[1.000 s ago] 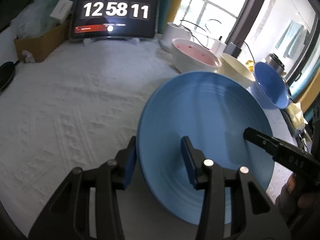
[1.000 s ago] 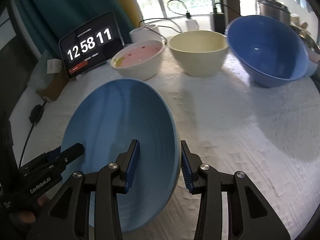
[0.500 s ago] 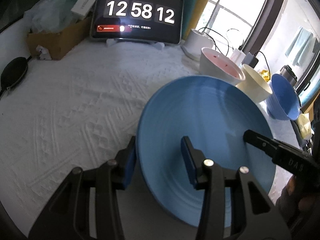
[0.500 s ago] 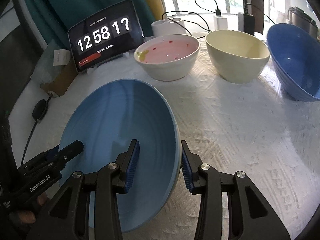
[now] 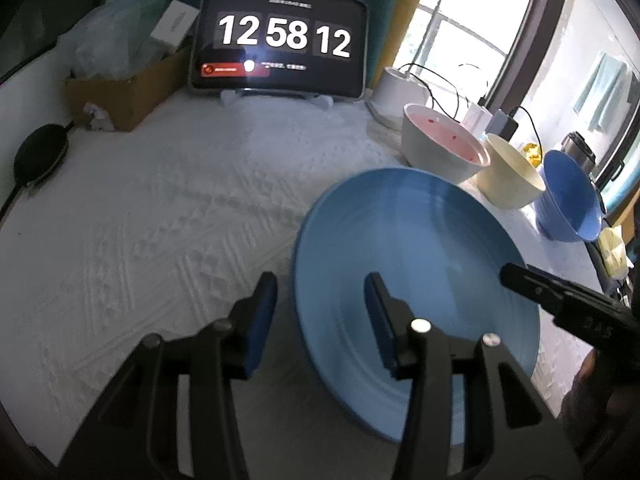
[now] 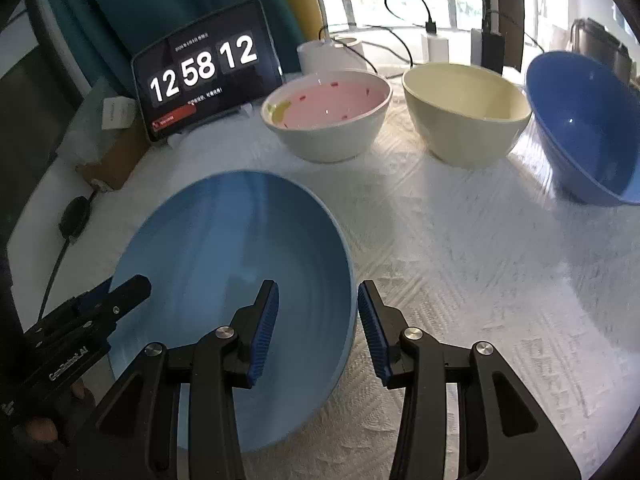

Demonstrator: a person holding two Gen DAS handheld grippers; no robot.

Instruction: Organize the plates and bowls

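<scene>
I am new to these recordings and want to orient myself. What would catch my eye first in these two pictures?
First, the large light blue plate in front, with the left gripper and right gripper each straddling an opposite rim. Behind it, three bowls stand in a row: pink-lined bowl, cream bowl, dark blue bowl. At the back, a tablet clock glows.
</scene>
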